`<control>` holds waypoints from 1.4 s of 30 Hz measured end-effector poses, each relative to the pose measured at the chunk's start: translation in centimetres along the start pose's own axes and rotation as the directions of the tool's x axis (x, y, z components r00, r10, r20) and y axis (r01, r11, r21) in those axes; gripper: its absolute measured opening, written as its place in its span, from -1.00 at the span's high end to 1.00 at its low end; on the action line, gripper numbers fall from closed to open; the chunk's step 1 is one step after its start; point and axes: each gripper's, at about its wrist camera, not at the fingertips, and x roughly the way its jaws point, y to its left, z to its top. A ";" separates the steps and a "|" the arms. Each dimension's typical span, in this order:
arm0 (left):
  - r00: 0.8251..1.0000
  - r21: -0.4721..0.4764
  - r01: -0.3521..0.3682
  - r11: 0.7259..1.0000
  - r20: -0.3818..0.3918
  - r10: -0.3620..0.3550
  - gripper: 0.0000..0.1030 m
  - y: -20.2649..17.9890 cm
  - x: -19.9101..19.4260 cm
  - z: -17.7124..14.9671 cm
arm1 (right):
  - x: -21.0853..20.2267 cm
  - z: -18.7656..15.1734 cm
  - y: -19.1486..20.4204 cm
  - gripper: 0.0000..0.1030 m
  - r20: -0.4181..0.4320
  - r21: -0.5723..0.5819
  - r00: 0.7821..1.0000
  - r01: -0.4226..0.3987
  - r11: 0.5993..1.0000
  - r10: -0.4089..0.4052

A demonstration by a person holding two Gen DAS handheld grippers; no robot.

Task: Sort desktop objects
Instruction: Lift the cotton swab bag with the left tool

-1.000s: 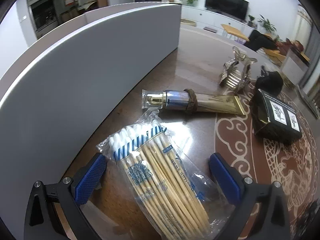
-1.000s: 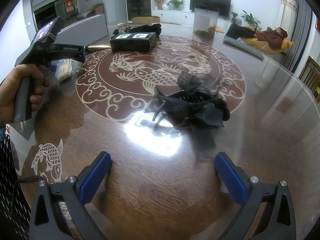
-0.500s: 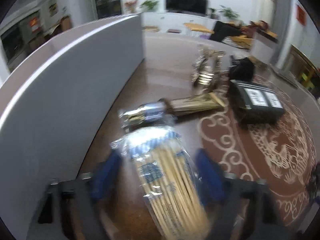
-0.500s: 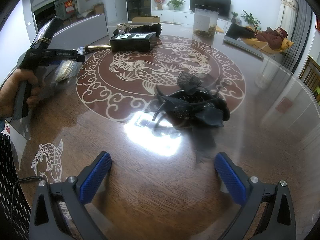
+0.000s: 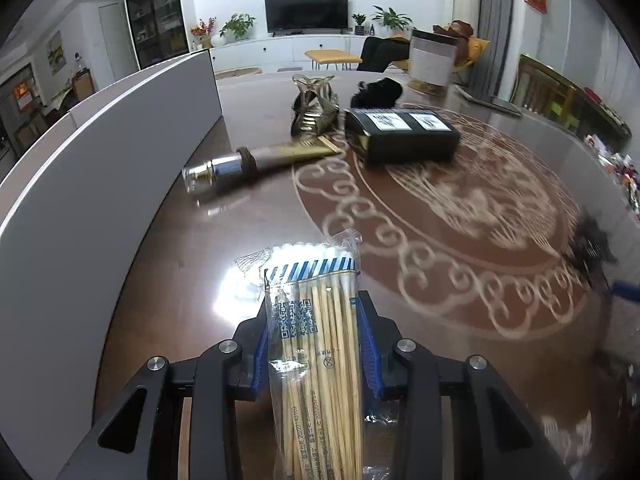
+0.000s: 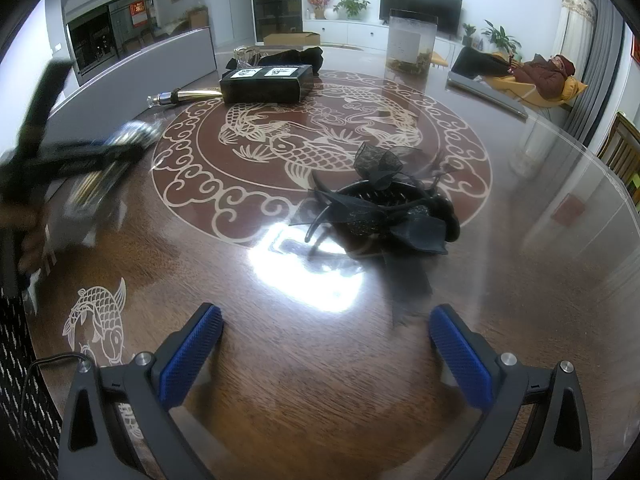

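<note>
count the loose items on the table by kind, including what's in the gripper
Cotton swab packs: 1, the cotton swab pack held in the left gripper
Cosmetic tubes: 1, the gold tube
Boxes: 1, the black box
Hair clips: 2, the gold hair clip and the black hair clip
Total: 5

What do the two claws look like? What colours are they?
Both claws are black frames with triangle-shaped holes and shiny silver bolts. Each has two fingers with bright blue bumpy pads. That goes for the left claw and the right claw. The right one has white lettering on its frame and a thin black cable beside it.
</note>
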 end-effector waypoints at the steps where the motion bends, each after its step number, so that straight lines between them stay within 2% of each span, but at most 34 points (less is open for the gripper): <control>1: 1.000 -0.003 0.001 1.000 0.003 -0.001 0.26 -0.2 -0.5 -0.6 | 0.0 0.0 0.0 -1.00 0.000 0.000 1.000 0.000 1.000 0.000; 42: 1.000 -0.025 0.012 1.000 0.013 -0.011 0.27 -0.1 -1.1 -1.5 | 0.0 0.0 0.0 -1.00 0.000 0.001 1.000 0.001 1.000 -0.001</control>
